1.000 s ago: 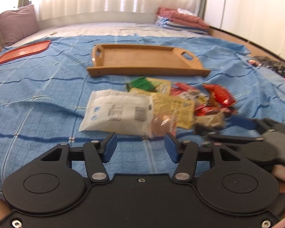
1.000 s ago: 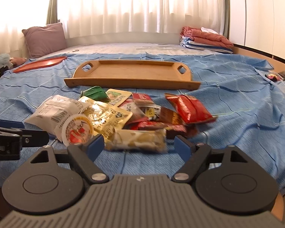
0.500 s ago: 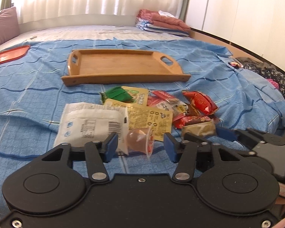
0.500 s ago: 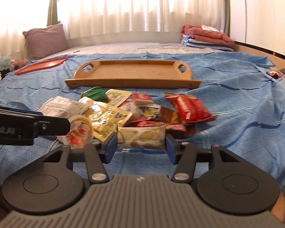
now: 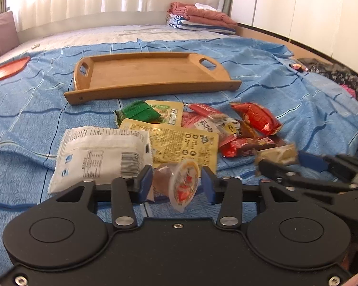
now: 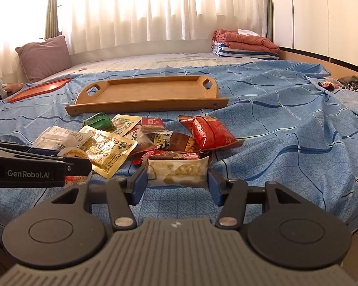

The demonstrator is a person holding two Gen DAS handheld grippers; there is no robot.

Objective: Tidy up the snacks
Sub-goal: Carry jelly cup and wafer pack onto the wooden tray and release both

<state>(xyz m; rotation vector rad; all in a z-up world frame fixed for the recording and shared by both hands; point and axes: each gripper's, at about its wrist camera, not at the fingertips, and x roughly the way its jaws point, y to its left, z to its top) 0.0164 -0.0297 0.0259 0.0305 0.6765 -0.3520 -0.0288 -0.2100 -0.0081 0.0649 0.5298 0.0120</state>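
A pile of snack packets lies on the blue bedspread in front of an empty wooden tray (image 5: 152, 71) (image 6: 150, 90). My left gripper (image 5: 176, 184) is shut on a small clear jelly cup (image 5: 179, 183) with a red printed lid, held tilted on its side. My right gripper (image 6: 176, 183) is shut on a cream and gold snack packet (image 6: 177, 171), gripped by its two ends. The pile holds a white packet (image 5: 100, 155), a yellow pouch (image 5: 179, 140), a green packet (image 5: 136, 113) and a red bag (image 6: 207, 131).
A red flat lid (image 6: 39, 89) lies at the far left. A purple pillow (image 6: 44, 57) and folded towels (image 6: 243, 44) sit at the back. Dark clothes (image 5: 341, 78) lie at the right edge. Each gripper shows at the other view's side.
Both grippers closed: the left on the jelly cup, the right on the cream packet. Both snacks have come up slightly off the bedspread.
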